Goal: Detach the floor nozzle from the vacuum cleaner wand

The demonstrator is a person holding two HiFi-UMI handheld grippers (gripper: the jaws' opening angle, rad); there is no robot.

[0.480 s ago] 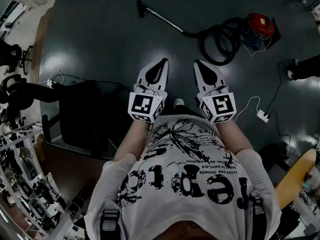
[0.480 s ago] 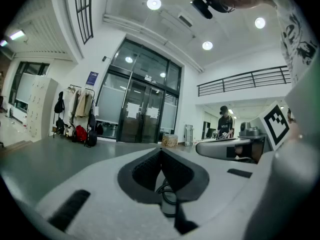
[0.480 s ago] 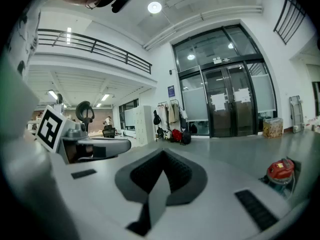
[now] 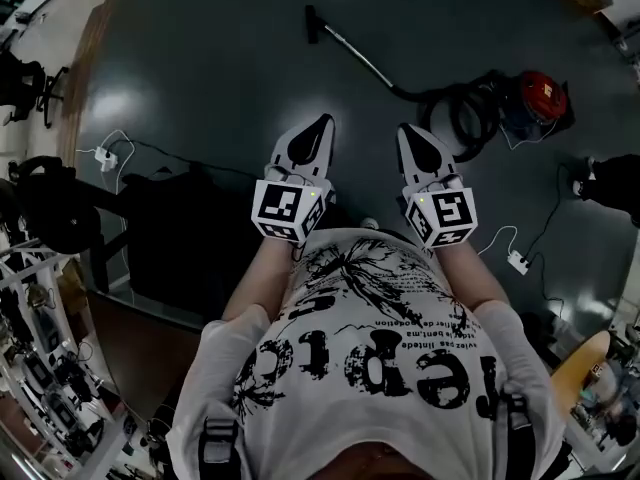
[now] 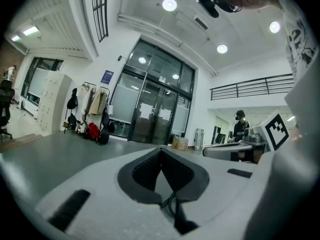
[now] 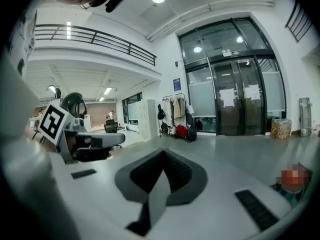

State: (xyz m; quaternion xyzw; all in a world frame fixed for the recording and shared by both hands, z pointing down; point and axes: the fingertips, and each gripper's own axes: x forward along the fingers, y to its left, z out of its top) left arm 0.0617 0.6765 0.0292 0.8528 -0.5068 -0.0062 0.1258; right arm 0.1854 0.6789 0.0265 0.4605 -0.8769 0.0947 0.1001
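The vacuum cleaner lies on the dark floor well ahead of me. Its black floor nozzle [image 4: 312, 23] sits on the end of the thin wand [image 4: 362, 60]. The wand runs back to a coiled black hose [image 4: 462, 113] and the red canister [image 4: 538, 96]. My left gripper [image 4: 324, 121] and right gripper [image 4: 405, 129] are held side by side at chest height, far short of the wand. Both are shut with nothing between the jaws. The left gripper view shows its jaws [image 5: 161, 152] closed, and the right gripper view shows the same [image 6: 161, 154]. Neither gripper view shows the vacuum.
A black chair and desk [image 4: 165, 230] stand at my left, with a white power strip [image 4: 104, 155] and its cable on the floor. Another power strip [image 4: 518, 261] lies at right, near a person's shoe [image 4: 585, 180]. Glass doors [image 5: 152, 116] and a standing person [image 5: 240, 126] are far off.
The head view has shifted, so the vacuum cleaner now sits further right and lower in the picture. Both grippers stay shut and side by side.
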